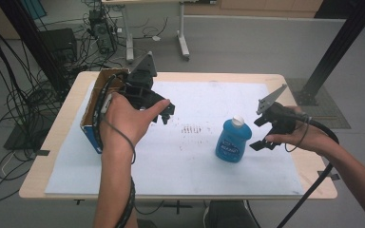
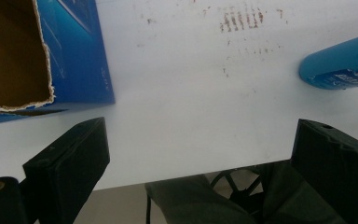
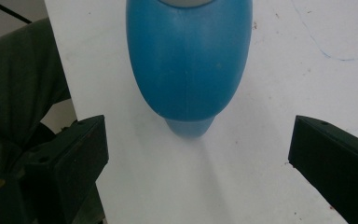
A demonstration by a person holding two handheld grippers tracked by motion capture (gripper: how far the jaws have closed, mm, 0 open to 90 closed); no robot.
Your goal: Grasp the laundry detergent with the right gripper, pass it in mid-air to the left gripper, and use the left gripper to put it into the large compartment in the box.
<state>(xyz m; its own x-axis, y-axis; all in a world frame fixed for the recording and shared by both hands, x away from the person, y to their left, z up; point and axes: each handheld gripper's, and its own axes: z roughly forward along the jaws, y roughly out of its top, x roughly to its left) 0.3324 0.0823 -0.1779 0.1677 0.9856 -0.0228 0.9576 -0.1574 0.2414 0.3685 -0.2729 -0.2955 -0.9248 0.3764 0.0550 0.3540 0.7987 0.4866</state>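
1. The bottle [image 1: 233, 141] is bright blue with a white cap and a darker blue label.
2. The box [image 1: 95, 111] is blue outside and brown inside.
3. The sheet [image 1: 195, 161] on the table is white, with small reddish-brown marks [image 1: 191, 129].
4. Both grippers are black: left gripper [image 1: 164, 110], right gripper [image 1: 261, 132].
5. The table edge [image 1: 57, 137] is pale wood.

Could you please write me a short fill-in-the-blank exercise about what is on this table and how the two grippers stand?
1. The blue bottle stands upright and carries a ____ cap.
2. The bottle is nearest the ____ gripper.
3. The jaws of the left gripper are ____ and hold nothing.
4. The open cardboard box with blue sides lies at the table's ____ edge.

Missing words: white; right; open; left
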